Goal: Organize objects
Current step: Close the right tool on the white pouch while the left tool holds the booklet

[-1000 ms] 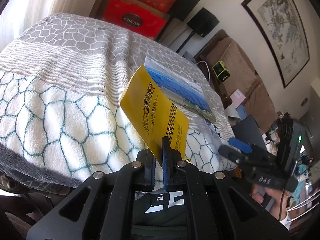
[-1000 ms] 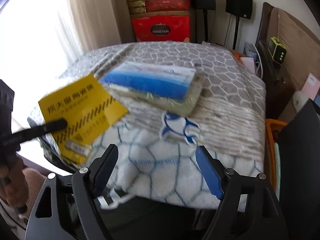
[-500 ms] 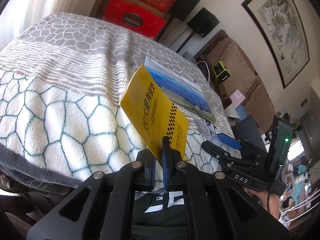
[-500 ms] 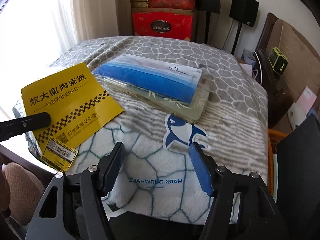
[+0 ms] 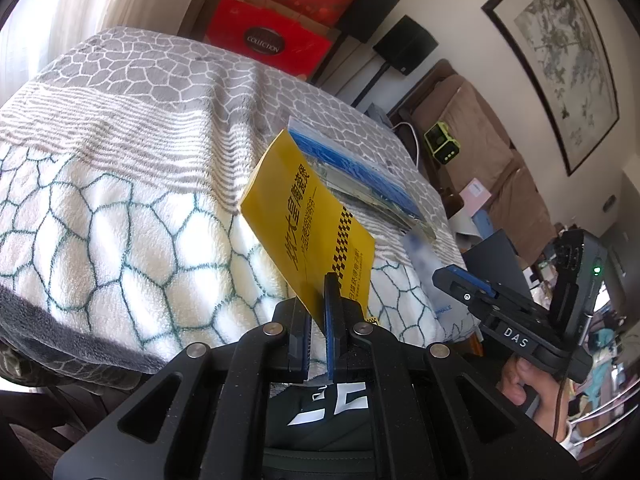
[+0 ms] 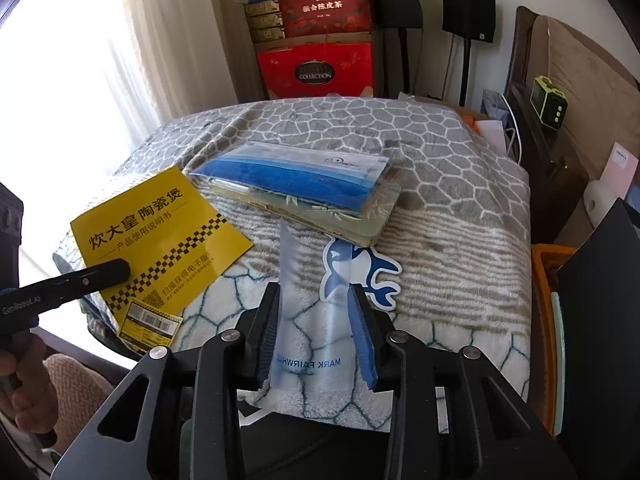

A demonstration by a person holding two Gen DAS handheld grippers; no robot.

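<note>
Left gripper is clamping the lower edge of a yellow booklet, jaws pressed together on the paper, and is holding it tilted above the near edge of the blanket that is covering the table. Right gripper is closing its jaws; they have just been narrowing around a clear plastic sleeve printed with blue lettering, which is standing up between them, its sides meeting both blue pads. Whether the pads are pressing firmly cannot be told. Sleeve is rising from the near edge of the blanket, partly covering a whale-shaped sticker that is lying flat just beyond it. Blue pouch is resting on top of a pale flat packet near the middle of the blanket, just behind the sticker. Red gift boxes are stacking up against the wall past the far edge.
</note>
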